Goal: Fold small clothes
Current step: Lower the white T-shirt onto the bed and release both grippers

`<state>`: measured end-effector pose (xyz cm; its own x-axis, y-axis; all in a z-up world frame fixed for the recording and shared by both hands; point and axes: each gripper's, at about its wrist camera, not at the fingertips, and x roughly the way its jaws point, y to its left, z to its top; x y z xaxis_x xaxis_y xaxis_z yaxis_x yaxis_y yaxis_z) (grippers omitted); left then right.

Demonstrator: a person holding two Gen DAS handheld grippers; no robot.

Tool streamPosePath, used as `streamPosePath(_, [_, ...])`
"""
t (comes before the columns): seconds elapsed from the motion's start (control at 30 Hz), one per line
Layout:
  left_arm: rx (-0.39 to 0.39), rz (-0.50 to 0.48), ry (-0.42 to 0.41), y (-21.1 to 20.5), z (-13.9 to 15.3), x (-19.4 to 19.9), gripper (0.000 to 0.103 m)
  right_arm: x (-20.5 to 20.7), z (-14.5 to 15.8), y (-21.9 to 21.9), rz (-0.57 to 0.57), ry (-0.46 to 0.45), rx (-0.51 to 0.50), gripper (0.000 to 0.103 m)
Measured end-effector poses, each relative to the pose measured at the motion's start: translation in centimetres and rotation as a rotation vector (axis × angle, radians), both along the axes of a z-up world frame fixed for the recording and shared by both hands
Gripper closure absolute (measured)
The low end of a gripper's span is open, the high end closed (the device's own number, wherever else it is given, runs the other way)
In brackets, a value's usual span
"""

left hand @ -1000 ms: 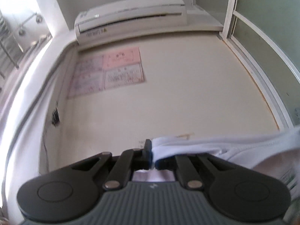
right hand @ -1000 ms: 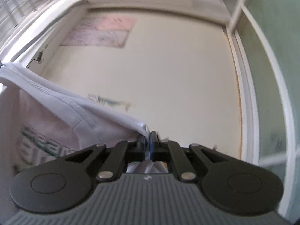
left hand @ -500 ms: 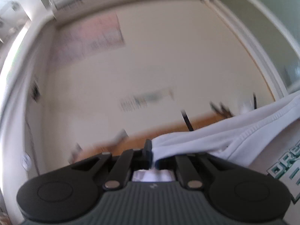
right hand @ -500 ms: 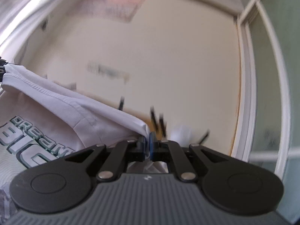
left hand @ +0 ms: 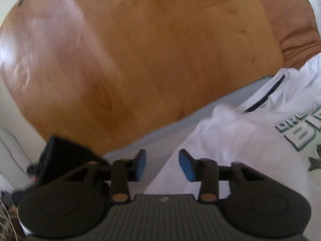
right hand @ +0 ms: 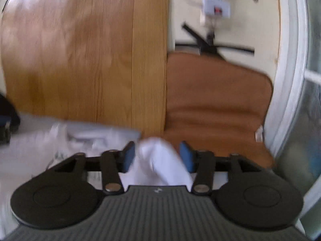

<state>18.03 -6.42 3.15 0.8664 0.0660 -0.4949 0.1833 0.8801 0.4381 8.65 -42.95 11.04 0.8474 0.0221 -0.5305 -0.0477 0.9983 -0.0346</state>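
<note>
A white T-shirt with green lettering lies at the right of the left wrist view, on a pale grey sheet over the wooden table. My left gripper hangs low over the shirt's left edge. Its jaws are opening, and the blue pads press on nothing. In the right wrist view a rounded fold of the white shirt stands loose between the fingers of my right gripper. Those jaws are opening too, and the pads are off the cloth. The picture is blurred by motion.
A brown padded chair stands just beyond the table's right edge, with black chair legs and a power strip behind it. A black object sits at the table's left. A white window frame runs down the right.
Both grippers swung down from facing the wall to the table. Each was shut on the shirt's edge and has now opened and let the cloth drop.
</note>
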Motion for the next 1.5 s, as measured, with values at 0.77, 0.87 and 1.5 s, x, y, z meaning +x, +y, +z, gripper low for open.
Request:
streamPosePath(0.77, [-0.031, 0.064, 0.051, 3.9, -2.6, -2.2, 0.034, -0.9, -0.7, -6.4, -0.268, 0.084, -0.277, 0.037])
streamPosePath(0.87, [0.015, 0.063, 0.051, 3.7, -3.0, -2.0, 0.032, -3.3, -0.4, -5.1, -0.165, 0.062, -0.173, 0.033])
streamPosePath(1.5, [-0.073, 0.026, -0.050, 5.0, -0.2, -9.5, 0.027, 15.7, -5.5, 3.0, 0.098, 0.348, 0.023, 0.057])
